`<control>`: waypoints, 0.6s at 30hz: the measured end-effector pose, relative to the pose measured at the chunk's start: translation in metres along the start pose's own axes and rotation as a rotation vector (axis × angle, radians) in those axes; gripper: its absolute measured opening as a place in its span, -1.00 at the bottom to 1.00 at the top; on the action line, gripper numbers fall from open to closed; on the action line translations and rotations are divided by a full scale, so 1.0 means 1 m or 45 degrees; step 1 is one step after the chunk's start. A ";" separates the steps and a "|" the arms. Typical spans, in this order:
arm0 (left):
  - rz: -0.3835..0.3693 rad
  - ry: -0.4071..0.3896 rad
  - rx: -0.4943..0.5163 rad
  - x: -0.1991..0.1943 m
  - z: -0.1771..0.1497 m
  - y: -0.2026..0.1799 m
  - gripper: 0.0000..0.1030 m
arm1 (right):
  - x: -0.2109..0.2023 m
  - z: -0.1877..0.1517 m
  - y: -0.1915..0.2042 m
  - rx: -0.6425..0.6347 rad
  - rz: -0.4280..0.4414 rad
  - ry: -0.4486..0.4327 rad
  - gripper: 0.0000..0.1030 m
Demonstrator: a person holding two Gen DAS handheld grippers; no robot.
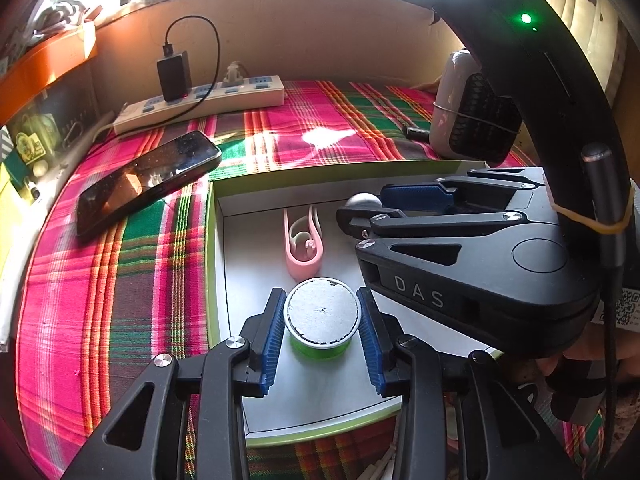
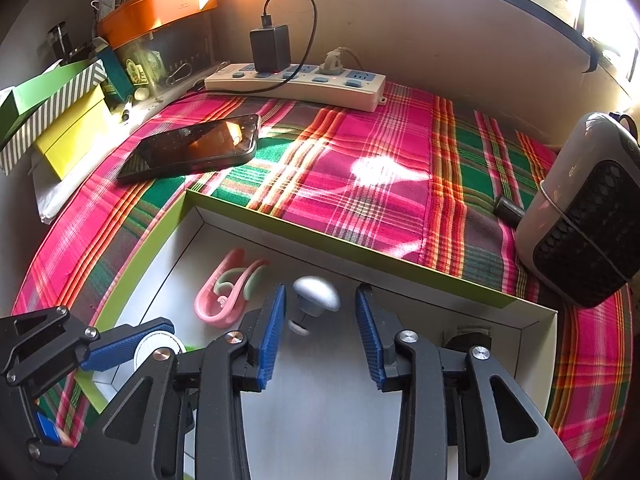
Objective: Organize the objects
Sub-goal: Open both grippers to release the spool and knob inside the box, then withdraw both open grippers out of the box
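- Green tape roll point(image 1: 321, 325): stands on end inside the white tray point(image 1: 256, 200), near its front edge.
- Left gripper point(image 1: 322, 336): blue pads flank the roll; contact cannot be confirmed.
- Right gripper point(image 2: 320, 332): jaws apart, gripping nothing; grey mushroom-shaped knob point(image 2: 316, 296) lies between them.
- Pink clip point(image 1: 303, 246): lies just behind the roll.
- Tray rests on plaid cloth point(image 1: 120, 280).

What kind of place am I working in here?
Probably a lived-in home desk or side table by a window: a plaid cloth covers it, a power strip with a charger plugged in sits against the wall, and a phone lies beside the tray.
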State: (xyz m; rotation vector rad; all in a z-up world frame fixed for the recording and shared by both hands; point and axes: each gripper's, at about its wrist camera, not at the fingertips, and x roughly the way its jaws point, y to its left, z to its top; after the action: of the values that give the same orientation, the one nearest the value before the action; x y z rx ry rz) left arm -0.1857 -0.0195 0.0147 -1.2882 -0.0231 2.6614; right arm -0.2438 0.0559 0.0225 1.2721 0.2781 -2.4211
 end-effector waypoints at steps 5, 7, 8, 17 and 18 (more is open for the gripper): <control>-0.008 0.006 -0.006 -0.002 -0.001 0.000 -0.31 | -0.004 -0.001 -0.002 0.019 -0.004 -0.011 -0.23; -0.008 0.003 -0.008 -0.002 -0.001 -0.001 -0.30 | -0.006 -0.002 -0.002 0.024 -0.006 -0.015 -0.23; -0.008 0.000 -0.010 -0.003 -0.001 -0.001 -0.28 | -0.007 -0.002 -0.002 0.025 -0.007 -0.018 -0.22; -0.020 -0.020 -0.022 -0.013 -0.004 -0.002 -0.22 | -0.020 -0.009 -0.003 0.049 -0.004 -0.039 -0.21; -0.022 -0.022 -0.020 -0.014 -0.004 -0.003 -0.22 | -0.022 -0.011 -0.003 0.053 -0.005 -0.044 -0.21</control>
State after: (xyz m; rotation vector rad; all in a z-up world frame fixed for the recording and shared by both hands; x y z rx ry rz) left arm -0.1735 -0.0190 0.0231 -1.2640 -0.0571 2.6634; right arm -0.2263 0.0680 0.0343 1.2469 0.2218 -2.4619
